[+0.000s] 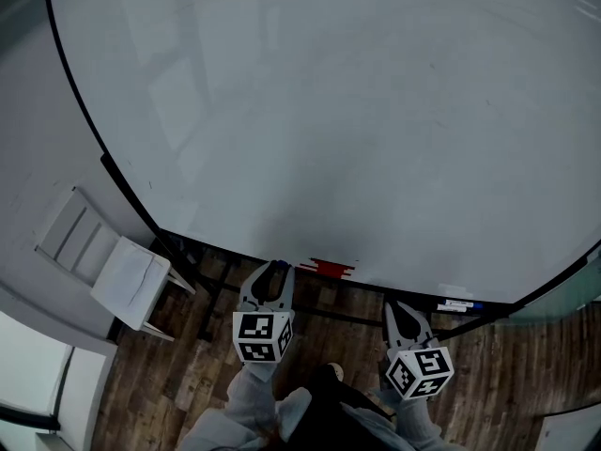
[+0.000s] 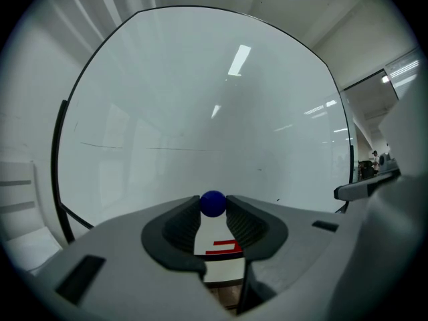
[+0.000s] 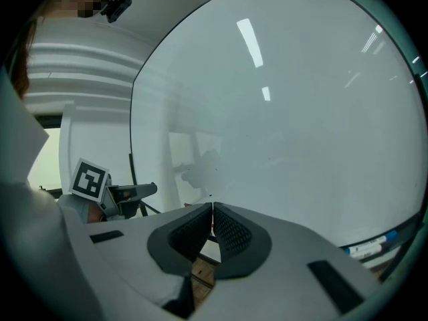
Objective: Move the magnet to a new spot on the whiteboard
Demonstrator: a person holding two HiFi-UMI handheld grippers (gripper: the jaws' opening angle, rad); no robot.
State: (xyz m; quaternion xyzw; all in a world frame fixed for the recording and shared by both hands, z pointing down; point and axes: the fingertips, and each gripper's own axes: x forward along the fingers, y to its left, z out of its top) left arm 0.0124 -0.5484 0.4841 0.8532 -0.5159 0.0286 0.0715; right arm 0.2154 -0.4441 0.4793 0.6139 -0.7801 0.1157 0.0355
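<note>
Plainly, the left tongs [image 2: 213,206] are clenched on the magnet [image 2: 213,203]. It is a small dark-blue thing pinched right at their tips, with one ribbed pad pressing each side of it. In the left gripper view it sits at the very front of the grip. Most of it stands proud above the pads, and the open throat of the tongs lies behind and below it.

The magnet looks round from here, like a ball or a domed button. No long axis can be made out, nor any way that it points. Behind it rises the pale whiteboard [image 2: 200,99], and the magnet is in front of the board's lower part. Whether its far face touches the board cannot be told.

Below the magnet, seen through the gap of the tongs, is a white block with red stripes [image 2: 224,248]. In the head view the left tongs [image 1: 274,271] reach to the whiteboard's [image 1: 329,111] bottom edge, just left of that red-striped block [image 1: 331,269].

The right tongs [image 3: 212,209] are closed with nothing between them, their tips meeting in a thin seam. They point at the whiteboard [image 3: 281,112], and the left tongs [image 3: 134,192] show off to their left. In the head view the right tongs [image 1: 394,306] are held lower and to the right, apart from the magnet. Markers [image 1: 458,304] lie near them along the board's bottom edge, above a wooden floor [image 1: 488,365].
</note>
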